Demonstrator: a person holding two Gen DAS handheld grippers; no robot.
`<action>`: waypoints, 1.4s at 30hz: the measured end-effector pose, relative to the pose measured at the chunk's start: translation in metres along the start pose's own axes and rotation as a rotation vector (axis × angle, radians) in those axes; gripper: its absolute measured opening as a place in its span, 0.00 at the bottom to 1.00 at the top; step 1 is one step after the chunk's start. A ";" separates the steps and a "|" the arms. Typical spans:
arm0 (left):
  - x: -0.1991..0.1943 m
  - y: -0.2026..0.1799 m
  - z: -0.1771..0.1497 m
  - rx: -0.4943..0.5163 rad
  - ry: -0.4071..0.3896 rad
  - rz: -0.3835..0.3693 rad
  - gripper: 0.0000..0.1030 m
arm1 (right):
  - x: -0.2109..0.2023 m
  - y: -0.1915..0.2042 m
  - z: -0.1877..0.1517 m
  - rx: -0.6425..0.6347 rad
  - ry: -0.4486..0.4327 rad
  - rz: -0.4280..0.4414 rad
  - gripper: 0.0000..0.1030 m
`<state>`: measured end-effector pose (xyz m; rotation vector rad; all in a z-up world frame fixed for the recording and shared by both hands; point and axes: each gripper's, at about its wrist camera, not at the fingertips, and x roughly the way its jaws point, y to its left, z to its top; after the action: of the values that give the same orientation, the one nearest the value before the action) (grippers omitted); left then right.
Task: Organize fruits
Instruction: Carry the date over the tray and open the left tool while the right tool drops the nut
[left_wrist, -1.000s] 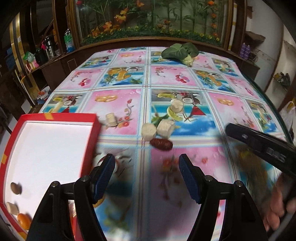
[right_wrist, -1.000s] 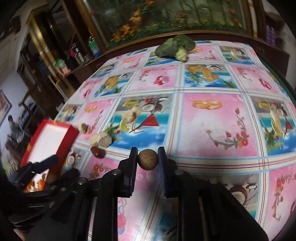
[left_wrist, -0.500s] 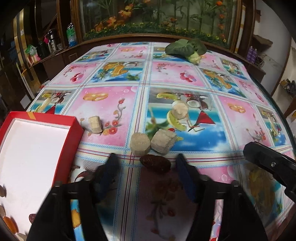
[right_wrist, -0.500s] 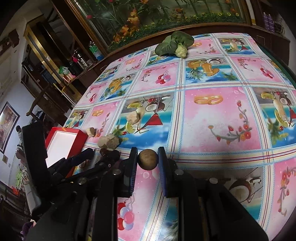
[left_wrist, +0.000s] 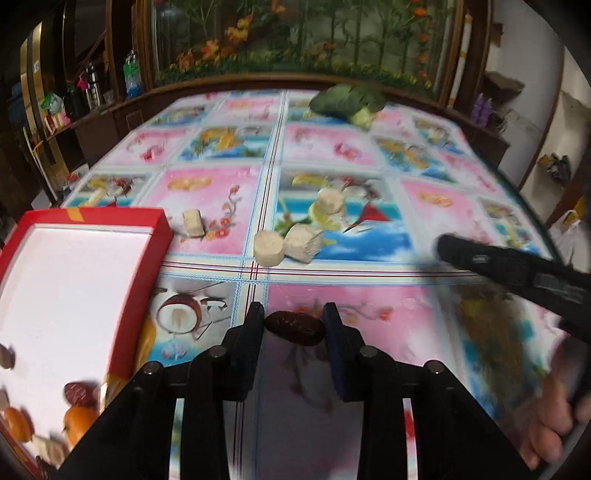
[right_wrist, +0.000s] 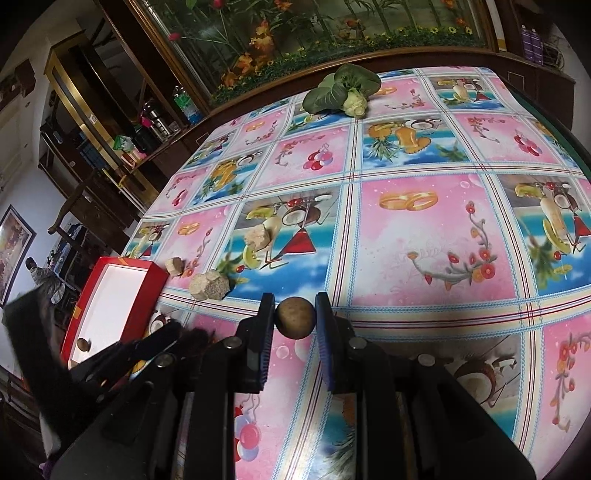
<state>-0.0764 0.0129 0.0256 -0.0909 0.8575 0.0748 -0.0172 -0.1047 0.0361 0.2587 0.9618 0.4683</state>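
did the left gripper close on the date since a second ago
Yes. The left gripper has shut on the date, which lay by the beige blocks and now sits nearer the camera.

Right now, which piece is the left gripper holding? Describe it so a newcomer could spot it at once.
Start at the red box on the patterned tablecloth; to its right, the left gripper is closed on a dark date. It is oblong, wrinkled and dark brown, unlike the pale beige chunks farther back.

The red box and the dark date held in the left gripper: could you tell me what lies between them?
In the left wrist view, only bare tablecloth with a printed coconut lies between the red box and the date held by the left gripper.
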 end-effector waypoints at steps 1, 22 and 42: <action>-0.008 -0.002 -0.002 0.008 -0.018 -0.003 0.31 | 0.001 -0.001 0.000 0.000 -0.001 -0.006 0.23; -0.069 0.022 -0.047 0.004 -0.046 -0.041 0.31 | 0.002 -0.005 -0.003 -0.003 -0.034 -0.071 0.23; -0.134 0.154 -0.047 -0.179 -0.246 0.224 0.31 | -0.004 0.129 -0.042 -0.215 -0.135 0.268 0.23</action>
<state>-0.2147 0.1564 0.0894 -0.1499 0.6110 0.3665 -0.0887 0.0062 0.0694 0.2219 0.7410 0.7849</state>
